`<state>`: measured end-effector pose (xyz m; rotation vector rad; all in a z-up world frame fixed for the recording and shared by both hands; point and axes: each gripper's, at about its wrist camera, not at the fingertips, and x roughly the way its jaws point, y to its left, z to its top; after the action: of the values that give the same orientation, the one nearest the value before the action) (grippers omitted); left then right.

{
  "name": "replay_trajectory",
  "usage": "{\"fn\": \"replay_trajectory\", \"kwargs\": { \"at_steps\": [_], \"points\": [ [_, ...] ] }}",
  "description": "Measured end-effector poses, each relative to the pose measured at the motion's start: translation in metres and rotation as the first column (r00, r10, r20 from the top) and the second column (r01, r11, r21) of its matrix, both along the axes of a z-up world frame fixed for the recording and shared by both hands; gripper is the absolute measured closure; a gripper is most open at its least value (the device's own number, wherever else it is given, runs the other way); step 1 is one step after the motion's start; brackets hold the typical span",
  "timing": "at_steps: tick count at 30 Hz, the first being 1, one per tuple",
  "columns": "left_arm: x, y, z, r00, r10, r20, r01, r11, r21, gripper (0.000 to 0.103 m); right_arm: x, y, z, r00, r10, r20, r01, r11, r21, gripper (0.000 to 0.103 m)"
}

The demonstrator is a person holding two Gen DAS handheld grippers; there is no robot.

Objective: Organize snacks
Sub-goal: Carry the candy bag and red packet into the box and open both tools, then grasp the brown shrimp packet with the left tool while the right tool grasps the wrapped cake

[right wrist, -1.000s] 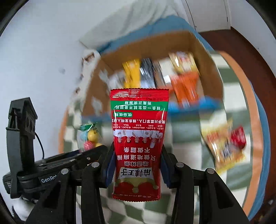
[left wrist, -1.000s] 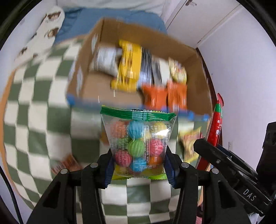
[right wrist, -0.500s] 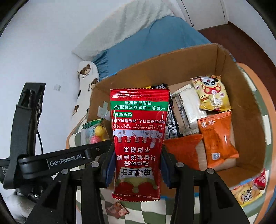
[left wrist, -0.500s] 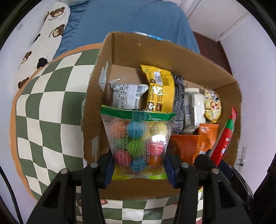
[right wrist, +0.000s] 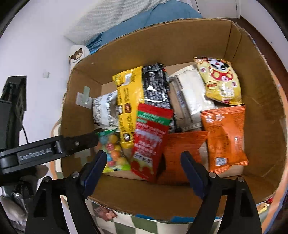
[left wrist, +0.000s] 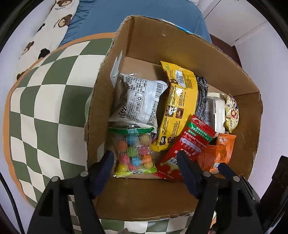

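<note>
An open cardboard box (left wrist: 144, 199) (right wrist: 162, 45) stands on a green-and-white checked cloth. My left gripper (left wrist: 144, 162) points down into its near left corner. Its jaws are opening, and a clear bag of coloured ball candies (left wrist: 134, 151) (right wrist: 112, 153) lies loose between them on the box floor. My right gripper (right wrist: 144, 156) hangs over the near side of the box with its jaws opening too. A red spicy-strip packet (right wrist: 151, 140) (left wrist: 187, 145), blurred, is free of the pads and leans on the snacks below.
Packed in the box are a yellow bag (left wrist: 178, 106), a white packet (left wrist: 142, 100), a black packet (right wrist: 155, 86), two orange packets (right wrist: 225, 136) and a panda bag (right wrist: 219, 81). Loose snacks (right wrist: 106, 214) lie on the checked cloth (left wrist: 45, 108). A blue bed (left wrist: 126, 10) lies beyond.
Both grippers came over the box and sank toward it. Both sets of jaws opened, and the candy bag and the red packet dropped out of them into the box.
</note>
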<state>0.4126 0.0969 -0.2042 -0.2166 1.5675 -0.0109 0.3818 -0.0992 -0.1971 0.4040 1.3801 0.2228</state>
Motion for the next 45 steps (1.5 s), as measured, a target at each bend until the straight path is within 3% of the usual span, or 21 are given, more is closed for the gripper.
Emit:
{"fn": "replay_trajectory", "kwargs": {
  "at_steps": [9,13,14,16,29,40,45],
  "points": [
    [-0.021,-0.011,0.016,0.995,-0.033,0.097,0.028,0.998,0.058,0.027,-0.015,-0.023,0.022,0.999,0.004,0.051,0.002,0.993,-0.121,0.017],
    [-0.037,-0.018,0.025,0.983,-0.062,0.172,0.043,0.993,0.109,0.004,-0.027,-0.032,0.032,0.995,0.023,0.096,-0.004,0.981,-0.192,0.016],
    [-0.041,-0.020,0.027,0.979,-0.069,0.190,0.045,0.991,0.128,0.004,-0.030,-0.034,0.034,0.994,0.026,0.108,-0.003,0.978,-0.209,0.008],
    [-0.049,-0.022,0.033,0.971,-0.084,0.226,0.050,0.987,0.150,0.003,-0.037,-0.037,0.038,0.991,0.035,0.131,-0.001,0.969,-0.245,0.005],
    [-0.104,-0.040,0.080,0.904,-0.129,0.408,0.059,0.982,0.180,0.002,-0.089,-0.065,0.093,0.950,0.040,0.311,0.072,0.938,-0.339,0.005],
    [-0.160,-0.048,0.122,0.842,-0.124,0.525,0.033,0.983,0.179,0.002,-0.150,-0.076,0.151,0.896,0.034,0.442,0.133,0.930,-0.342,0.005],
    [-0.180,-0.038,0.122,0.852,-0.061,0.519,-0.020,0.988,0.150,0.002,-0.167,-0.077,0.160,0.896,0.010,0.443,0.121,0.956,-0.268,0.005]
  ]
}}
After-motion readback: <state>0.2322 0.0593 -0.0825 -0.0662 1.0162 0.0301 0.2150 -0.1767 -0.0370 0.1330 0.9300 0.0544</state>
